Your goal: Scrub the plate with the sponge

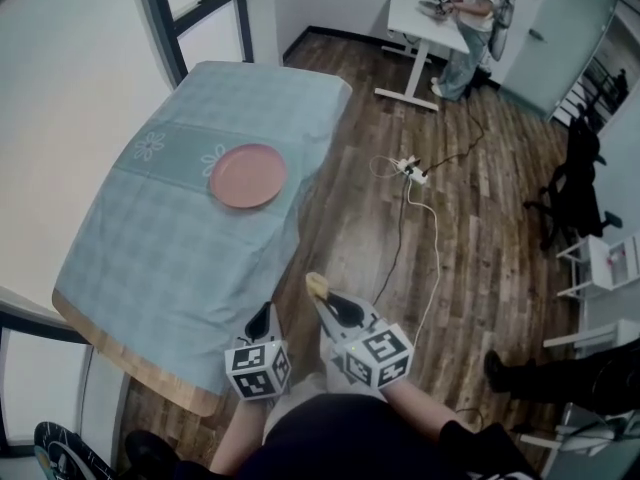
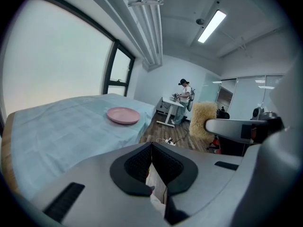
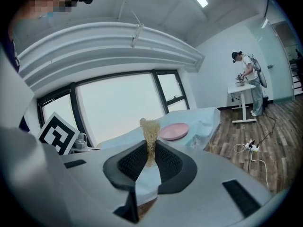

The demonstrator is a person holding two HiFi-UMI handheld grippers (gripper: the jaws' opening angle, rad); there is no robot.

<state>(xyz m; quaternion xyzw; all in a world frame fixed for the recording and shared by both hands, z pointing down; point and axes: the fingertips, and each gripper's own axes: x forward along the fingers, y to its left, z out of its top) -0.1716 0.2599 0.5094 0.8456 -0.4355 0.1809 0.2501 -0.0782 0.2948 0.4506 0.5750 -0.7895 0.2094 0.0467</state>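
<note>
A pink plate [image 1: 247, 175] lies on the table's light blue cloth [image 1: 150, 238], near its right edge; it also shows as the plate [image 2: 123, 115] and the plate [image 3: 173, 131] ahead of both grippers. My right gripper [image 1: 322, 296] hangs off the table's near corner, close to the person's body, shut on a yellowish fibrous sponge [image 3: 149, 131] that sticks up between its pads. The sponge [image 2: 204, 119] shows at the right in the left gripper view. My left gripper [image 1: 265, 315] sits just left of it, shut with nothing in its jaws [image 2: 151, 148].
A power strip [image 1: 412, 172] with a white cable lies on the wooden floor right of the table. A person [image 1: 470, 18] stands at a white desk at the far end. A black chair [image 1: 575, 183] and a white shelf [image 1: 610, 268] stand at the right.
</note>
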